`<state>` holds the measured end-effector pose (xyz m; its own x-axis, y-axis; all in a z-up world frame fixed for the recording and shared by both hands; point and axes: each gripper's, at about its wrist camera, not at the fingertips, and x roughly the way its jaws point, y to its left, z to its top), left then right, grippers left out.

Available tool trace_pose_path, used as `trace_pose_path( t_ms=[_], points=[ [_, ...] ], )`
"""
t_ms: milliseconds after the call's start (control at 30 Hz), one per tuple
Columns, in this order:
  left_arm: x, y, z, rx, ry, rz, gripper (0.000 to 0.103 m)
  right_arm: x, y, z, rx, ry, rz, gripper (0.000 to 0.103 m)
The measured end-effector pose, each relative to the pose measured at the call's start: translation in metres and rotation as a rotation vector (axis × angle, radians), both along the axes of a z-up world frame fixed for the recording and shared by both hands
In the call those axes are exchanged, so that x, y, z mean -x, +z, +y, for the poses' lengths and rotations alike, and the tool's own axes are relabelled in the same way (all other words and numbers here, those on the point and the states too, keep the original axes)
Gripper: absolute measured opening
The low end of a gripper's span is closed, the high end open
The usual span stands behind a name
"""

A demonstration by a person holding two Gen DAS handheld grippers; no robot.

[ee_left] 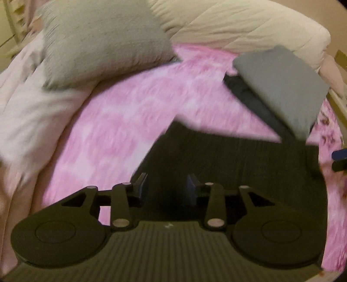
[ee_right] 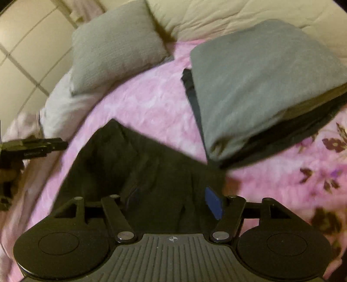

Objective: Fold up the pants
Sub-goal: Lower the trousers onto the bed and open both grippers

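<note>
Black pants (ee_left: 238,164) lie folded flat on a pink bedspread (ee_left: 121,121). My left gripper (ee_left: 167,184) hovers over their near left part, open, with only dark cloth showing in the gap between its blue pads. In the right wrist view the same pants (ee_right: 141,164) stretch ahead of my right gripper (ee_right: 173,198), which is wide open just above the cloth. The left gripper (ee_right: 34,145) shows at the left edge of that view, and the right gripper's tip (ee_left: 340,158) shows at the right edge of the left wrist view. Both views are motion-blurred.
A stack of folded clothes (ee_right: 260,82), grey on top of dark ones, sits just beyond the pants to the right. A grey pillow (ee_right: 115,47) lies at the back left, with a cream duvet (ee_right: 216,15) behind it. A pale sheet (ee_left: 32,108) is bunched at the left. Tiles (ee_right: 26,43) show beyond the bed.
</note>
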<state>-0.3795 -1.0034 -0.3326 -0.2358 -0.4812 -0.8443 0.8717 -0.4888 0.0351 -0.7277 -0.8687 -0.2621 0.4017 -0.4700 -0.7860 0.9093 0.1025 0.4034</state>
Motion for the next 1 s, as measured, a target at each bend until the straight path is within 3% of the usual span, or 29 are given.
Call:
trace_pose_path(
  t_ms=[200, 333, 533, 667, 767, 900, 1000],
  points=[
    [-0.098, 0.016, 0.118, -0.004, 0.129, -0.037, 0.039, -0.022, -0.011, 0.073, -0.015, 0.077, 0.033, 0.064],
    [-0.163, 0.022, 0.244, -0.015, 0.223, -0.077, 0.045, -0.048, -0.018, 0.137, -0.045, 0.138, 0.061, 0.064],
    [-0.222, 0.013, 0.441, -0.047, 0.283, -0.149, 0.052, -0.098, -0.017, 0.240, -0.032, 0.245, 0.121, 0.065],
    [-0.236, -0.008, 0.556, -0.077, 0.258, -0.206, 0.055, -0.145, -0.020, 0.303, 0.006, 0.402, 0.196, 0.065],
    [-0.237, -0.025, 0.617, -0.095, 0.237, -0.231, 0.056, -0.186, -0.027, 0.347, 0.054, 0.572, 0.267, 0.065],
    [-0.241, -0.046, 0.664, -0.082, 0.272, -0.213, 0.064, -0.240, -0.042, 0.398, 0.128, 0.842, 0.360, 0.068],
    [-0.262, -0.054, 0.673, -0.086, 0.389, -0.090, 0.065, -0.273, -0.055, 0.425, 0.194, 1.015, 0.406, 0.070]
  ],
)
